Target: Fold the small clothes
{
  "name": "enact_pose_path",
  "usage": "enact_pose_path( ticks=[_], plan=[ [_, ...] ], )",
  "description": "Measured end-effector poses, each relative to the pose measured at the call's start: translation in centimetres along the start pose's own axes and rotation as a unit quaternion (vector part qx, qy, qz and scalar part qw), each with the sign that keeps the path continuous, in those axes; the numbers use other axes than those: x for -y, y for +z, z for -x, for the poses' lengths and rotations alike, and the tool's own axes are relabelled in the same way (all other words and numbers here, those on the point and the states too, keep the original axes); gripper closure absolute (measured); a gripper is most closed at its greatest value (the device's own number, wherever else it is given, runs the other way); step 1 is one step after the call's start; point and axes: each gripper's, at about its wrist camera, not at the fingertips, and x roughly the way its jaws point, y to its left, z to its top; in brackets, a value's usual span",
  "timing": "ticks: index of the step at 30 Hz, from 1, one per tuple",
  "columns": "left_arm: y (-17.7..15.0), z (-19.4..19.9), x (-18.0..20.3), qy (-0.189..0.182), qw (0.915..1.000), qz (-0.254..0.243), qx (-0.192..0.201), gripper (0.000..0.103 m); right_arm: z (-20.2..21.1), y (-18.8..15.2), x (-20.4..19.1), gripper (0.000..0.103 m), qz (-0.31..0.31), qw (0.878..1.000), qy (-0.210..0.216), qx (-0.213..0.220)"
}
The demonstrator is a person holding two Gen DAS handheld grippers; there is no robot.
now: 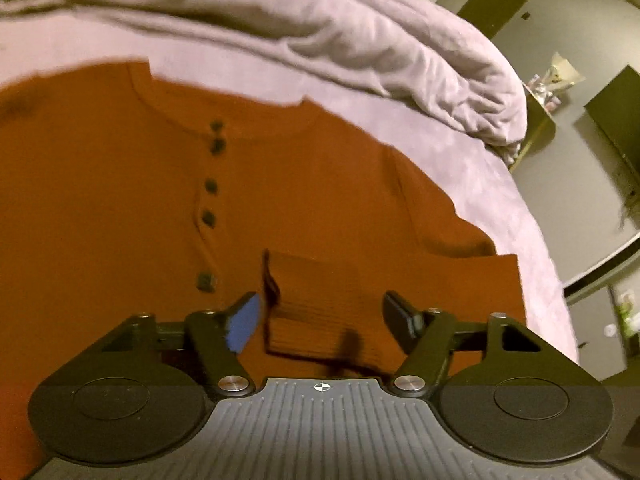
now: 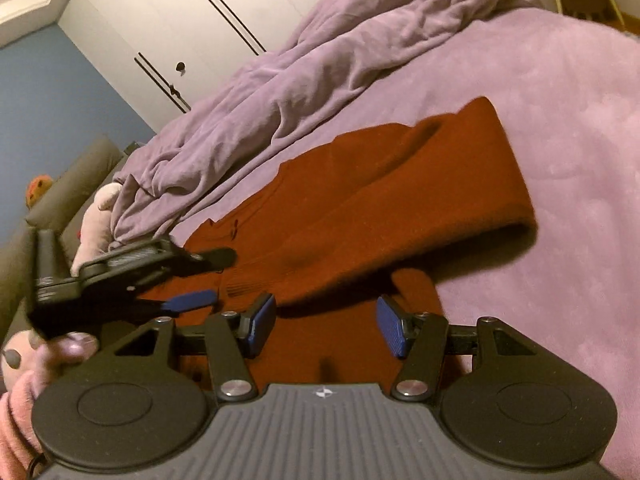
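The bed [image 2: 568, 128] under my claws is the biggest thing here, spread with a soft lilac cover. Along its far side a rumpled lilac duvet [image 2: 288, 80] is heaped in a long ridge, well clear of my work. Beyond that stands a white wardrobe [image 2: 168, 12] with dark handles beside a blue wall [image 2: 48, 112]. At the bed's left end I see a grey headboard or cushion [image 2: 68, 184] and a pale stuffed toy [image 2: 96, 224] tucked against the duvet. From my left camera a shelf with small items [image 1: 548, 88] shows past the bed's corner, too blurred to name.

The rust-orange shirt [image 1: 120, 208] lies flat on the cover, button placket [image 1: 210, 204] up, collar toward the duvet. One sleeve is folded across the body, and its ribbed cuff [image 1: 316, 312] lies between the fingers of my left claw [image 1: 320, 320], just ahead of the pads. The jaws stand apart and the pads do not press on the cuff. From the right camera the shirt's other side is folded over in a thick roll, its edge raised off the bed.

My right claw [image 2: 326, 328] hangs low over the shirt's lower part, jaws apart, nothing between the blue pads [image 2: 394, 332] but flat fabric below. My left claw sits just beside it to its left; my hand [image 2: 44, 356] in a pink sleeve [image 2: 16, 412] holds it.
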Motion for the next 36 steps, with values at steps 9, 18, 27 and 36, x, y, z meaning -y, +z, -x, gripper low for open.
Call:
enact_pose_path(
  ticks=[9,18,27,36],
  plan=[
    [0.5,-1.7,-0.1,-0.002,1.0000,0.005,-0.008,0.062,0.6,0.1,0.9,0.047,-0.008,1.000,0.012,0.005],
    [2.2,1.4,1.1,-0.011,0.9989,-0.016,0.042,0.096,3.0,3.1,-1.4,0.057,0.074,0.992,-0.047,0.095],
    [3.8,8.4,-5.1,0.108,0.9860,-0.028,0.124,0.096,-2.9,2.4,-3.9,0.058,0.058,0.998,0.009,0.012],
    [1.8,6.9,-14.4,0.157,0.9836,0.046,0.075,0.075,-6.1,2.0,-0.4,0.057,-0.040,0.999,-0.014,-0.019]
  ],
)
